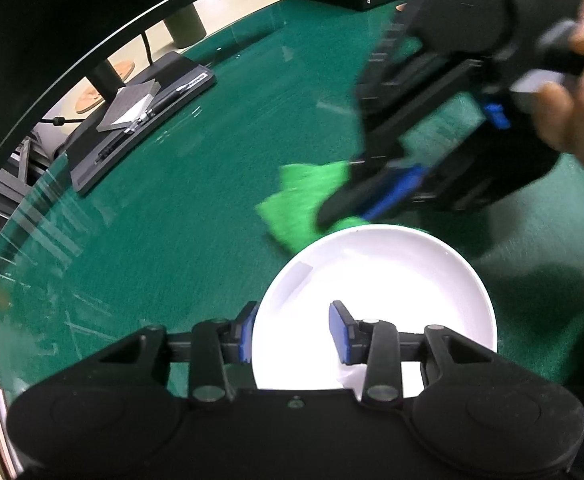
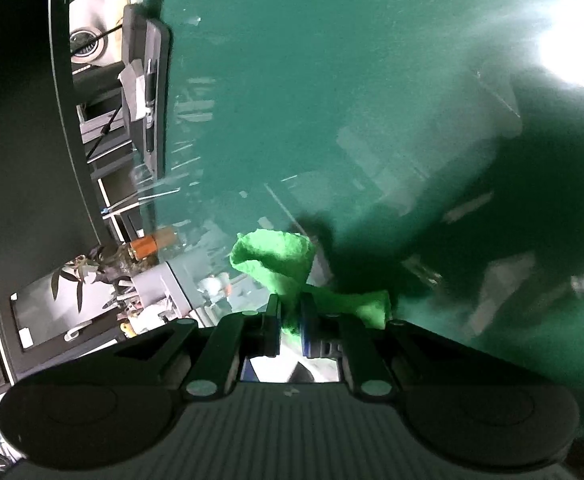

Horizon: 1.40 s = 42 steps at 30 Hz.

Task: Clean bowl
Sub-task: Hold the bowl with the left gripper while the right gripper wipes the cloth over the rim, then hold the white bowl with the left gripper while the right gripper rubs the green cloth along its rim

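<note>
A: The right claw (image 2: 290,320) is pinched nearly closed on a crumpled bright-green cloth (image 2: 276,264), which bunches out ahead of its fingers. Where's the bowl?

B: The round, shallow white ceramic bowl (image 1: 375,280) sits on the green glass-topped worktop (image 1: 172,220). The left claw (image 1: 293,330) stands at a narrow gap across the bowl's near rim, one blue pad outside the wall and one inside. Whether the pads actually press the rim, I can't tell, though it looks like a steadying grip.

A: And the cloth, is it in the bowl?

B: Not yet. From the left wrist view it hangs just beyond the far rim, beside the bowl, not inside it.

A: So how far along?

B: Early, I'd judge. Cloth in hand, bowl braced; the wiping itself seems still to come. The bowl's inside looks plain white, with no dirt I can make out.
</note>
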{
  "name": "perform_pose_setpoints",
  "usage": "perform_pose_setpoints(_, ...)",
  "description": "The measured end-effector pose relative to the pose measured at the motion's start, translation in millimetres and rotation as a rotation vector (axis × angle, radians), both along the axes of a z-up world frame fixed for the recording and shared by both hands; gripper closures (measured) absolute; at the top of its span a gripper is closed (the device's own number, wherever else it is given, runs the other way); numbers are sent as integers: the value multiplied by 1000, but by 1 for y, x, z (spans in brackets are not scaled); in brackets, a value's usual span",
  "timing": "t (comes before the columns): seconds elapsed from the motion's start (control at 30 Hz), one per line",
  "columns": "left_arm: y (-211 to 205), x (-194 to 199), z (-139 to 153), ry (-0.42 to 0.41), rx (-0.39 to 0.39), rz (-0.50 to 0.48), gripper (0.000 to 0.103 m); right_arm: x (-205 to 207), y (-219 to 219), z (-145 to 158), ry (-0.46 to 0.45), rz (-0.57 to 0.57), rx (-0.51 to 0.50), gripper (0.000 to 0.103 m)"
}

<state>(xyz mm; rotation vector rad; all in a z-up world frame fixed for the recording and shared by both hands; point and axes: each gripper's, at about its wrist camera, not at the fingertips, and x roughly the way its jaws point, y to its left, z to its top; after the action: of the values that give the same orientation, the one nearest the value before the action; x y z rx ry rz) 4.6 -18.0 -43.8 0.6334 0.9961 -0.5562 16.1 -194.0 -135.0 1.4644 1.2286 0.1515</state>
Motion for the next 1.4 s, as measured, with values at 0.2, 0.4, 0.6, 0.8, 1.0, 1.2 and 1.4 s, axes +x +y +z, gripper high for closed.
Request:
perform_pose_setpoints(0.2, 3, -9, 0, 2, -6, -18, 66, 2, 2, 7, -37, 20, 2, 93)
perform_pose_setpoints(0.4, 4, -10, 0, 2, -7, -24, 66, -24, -21, 7, 14, -2, -15, 92)
perform_pose_setpoints(0.6, 6, -10, -1, 0, -1, -26, 66, 3, 2, 4, -10, 13, -22, 92)
perform_pose_setpoints(0.8, 5, -10, 0, 6, 2, -40, 66, 2, 0, 7, -40, 25, -20, 93)
perform_pose_setpoints(1.0, 3, -8, 0, 3, 0, -44, 66, -25, -23, 2, 20, -6, -17, 92)
perform_pose_setpoints(1.2, 3, -8, -1, 0, -2, -32, 66, 5, -1, -1, 1, 9, -14, 92)
perform_pose_setpoints(1.4, 3, -6, -1, 0, -20, -16, 66, 15, 11, 6, -45, 44, -4, 93)
